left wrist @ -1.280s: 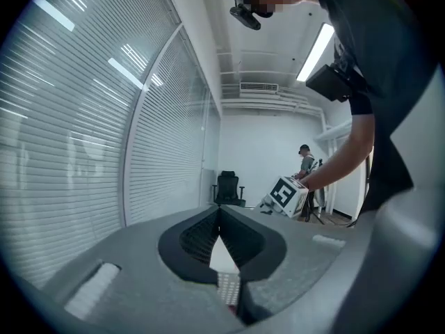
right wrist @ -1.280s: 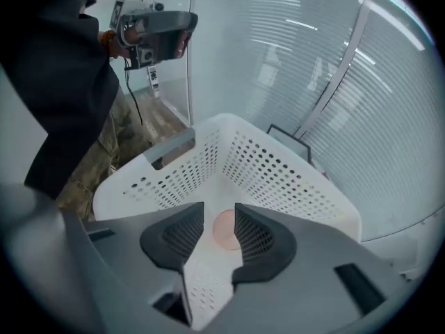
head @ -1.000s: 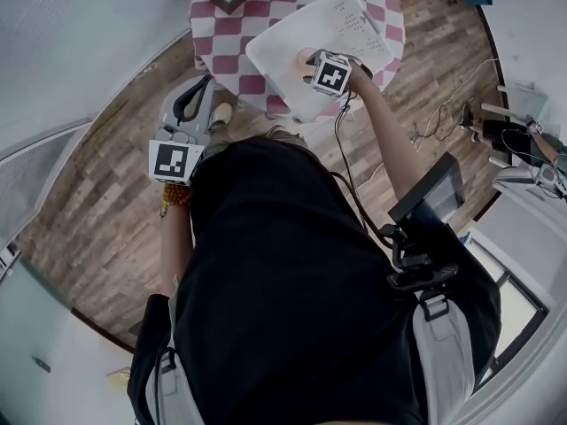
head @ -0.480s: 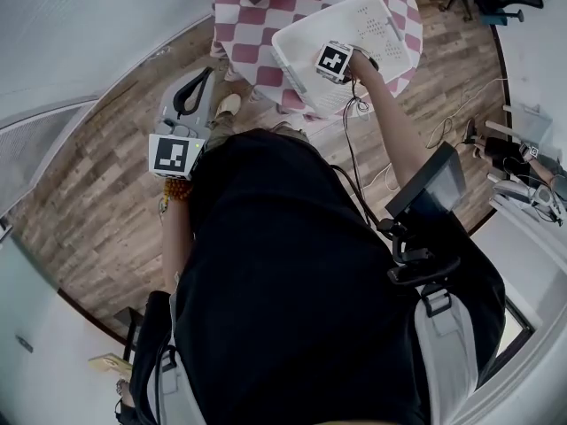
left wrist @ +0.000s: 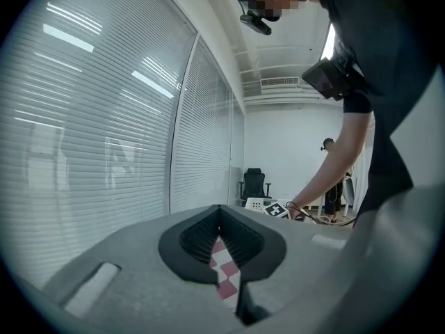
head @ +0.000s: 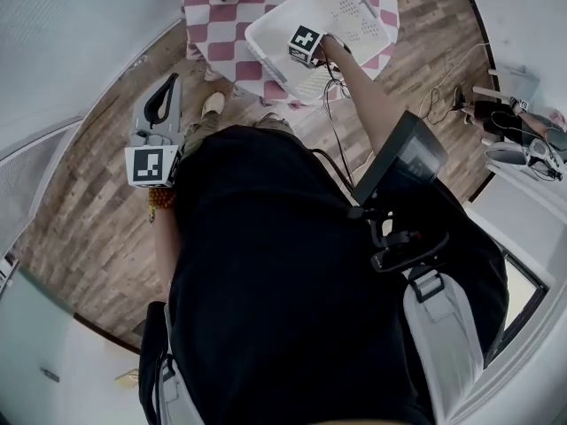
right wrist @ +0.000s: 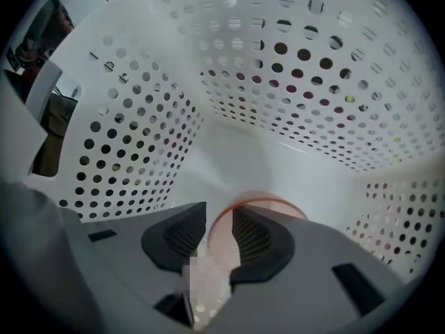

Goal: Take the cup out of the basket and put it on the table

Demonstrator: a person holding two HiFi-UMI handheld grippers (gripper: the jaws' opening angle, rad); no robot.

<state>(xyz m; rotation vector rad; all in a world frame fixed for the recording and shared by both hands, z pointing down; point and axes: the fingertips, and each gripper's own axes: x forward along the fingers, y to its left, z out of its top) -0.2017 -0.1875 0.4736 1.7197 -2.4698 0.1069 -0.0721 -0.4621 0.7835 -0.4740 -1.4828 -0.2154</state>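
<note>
Lifting from this position carries risks at three levels.

Counter [head: 205, 27]: the white perforated basket [head: 363, 11] sits toward the edge nearest you, and nothing holds it down. A sideways pull would probably slide the light basket on the checked cloth.

Basket: your right tool [right wrist: 217, 218] points straight down inside it. Driving lower may jam the tips against the basket floor and tip the cup.

Cup [right wrist: 259, 199]: it stands on the basket floor, and only its thin wall lies between the jaws. A pinch on one wall can let a cup swing or slip as it rises, and it could strike the perforated wall on the way out. Close fully before you raise, then lift straight up.

Right tool: the jaws stand fairly wide and have just been closing. One jaw sits outside the pink cup, and the other appears to sit inside its rim. No pad visibly presses the wall, so treat the cup as not yet gripped.

Left tool [left wrist: 220, 213]: the jaws are together with nothing in them. You hold it about level at your side, well apart from the counter, so it cannot steady the basket from there.
</note>
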